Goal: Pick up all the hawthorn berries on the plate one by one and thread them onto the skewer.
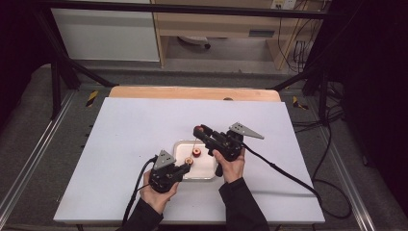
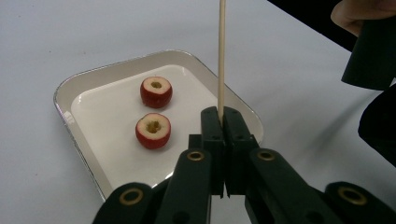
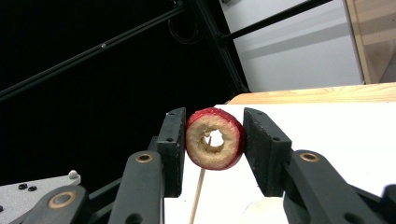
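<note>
We note two hand-held grippers at work over a white tabletop [image 1: 130,144], near its front middle, each carried by a person's hand in a dark sleeve.

Left gripper [image 2: 222,116]: its fingers are pressed together on the lower end of a thin wooden skewer [image 2: 222,56]. The skewer stands upright out of them and runs out of the top of the left gripper view. In the high view this gripper [image 1: 188,163] sits at the near left corner of a shallow white tray [image 1: 211,171].

Tray: rounded corners, metallic rim [image 2: 88,77], lying flat on the tabletop. Inside it we count two red fruit pieces with the cores taken out, pale flesh and hollow centres facing up. The farther piece [image 2: 156,92] and the nearer piece [image 2: 153,130] lie close together but apart, toward the left half of the tray as the left gripper view shows it.

Right gripper [image 3: 215,144]: its fingers are partly closed on a third cored red piece [image 3: 215,144], a ring with a clear hole through its middle. Both pads press its red skin, one on each side. The hole faces the camera. The skewer [image 3: 198,196] shows just below this ring, rising toward it; we cannot tell whether it touches. In the high view the right gripper [image 1: 201,131] holds the ring above the tray's far edge.
</note>
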Tool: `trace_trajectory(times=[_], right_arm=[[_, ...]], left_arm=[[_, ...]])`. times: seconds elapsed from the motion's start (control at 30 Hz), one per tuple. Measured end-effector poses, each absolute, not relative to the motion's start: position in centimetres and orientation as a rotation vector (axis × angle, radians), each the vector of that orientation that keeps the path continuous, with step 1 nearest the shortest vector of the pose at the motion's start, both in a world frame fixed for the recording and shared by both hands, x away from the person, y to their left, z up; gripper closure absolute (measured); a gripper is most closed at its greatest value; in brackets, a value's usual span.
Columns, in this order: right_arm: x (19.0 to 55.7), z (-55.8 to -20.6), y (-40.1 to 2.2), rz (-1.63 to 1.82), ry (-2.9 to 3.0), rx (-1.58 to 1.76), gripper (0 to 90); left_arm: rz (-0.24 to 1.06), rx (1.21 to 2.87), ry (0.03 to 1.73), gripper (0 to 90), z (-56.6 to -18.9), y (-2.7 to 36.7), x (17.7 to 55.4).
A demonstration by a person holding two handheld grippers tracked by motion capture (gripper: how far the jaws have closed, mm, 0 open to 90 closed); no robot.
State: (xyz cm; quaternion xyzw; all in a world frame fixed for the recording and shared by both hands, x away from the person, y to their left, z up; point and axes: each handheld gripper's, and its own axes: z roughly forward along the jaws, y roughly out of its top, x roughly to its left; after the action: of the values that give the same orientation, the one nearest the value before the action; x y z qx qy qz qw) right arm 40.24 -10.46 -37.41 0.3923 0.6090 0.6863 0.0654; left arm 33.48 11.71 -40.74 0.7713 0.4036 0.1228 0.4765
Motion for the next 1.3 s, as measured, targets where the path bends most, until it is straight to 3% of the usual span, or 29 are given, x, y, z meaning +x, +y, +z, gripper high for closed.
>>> trace_trajectory(times=[0.7, 1.3], right_arm=[[40.7, -36.4, -11.5, 2.039, 1.857, 1.143, 61.5], [40.8, -36.4, -11.5, 2.047, 1.848, 1.136, 61.4]], left_arm=[[0.327, 1.972, 0.944, 89.0, -40.4, 12.1, 33.1], [0.321, 1.951, 0.941, 88.9, -40.2, 11.9, 33.3]])
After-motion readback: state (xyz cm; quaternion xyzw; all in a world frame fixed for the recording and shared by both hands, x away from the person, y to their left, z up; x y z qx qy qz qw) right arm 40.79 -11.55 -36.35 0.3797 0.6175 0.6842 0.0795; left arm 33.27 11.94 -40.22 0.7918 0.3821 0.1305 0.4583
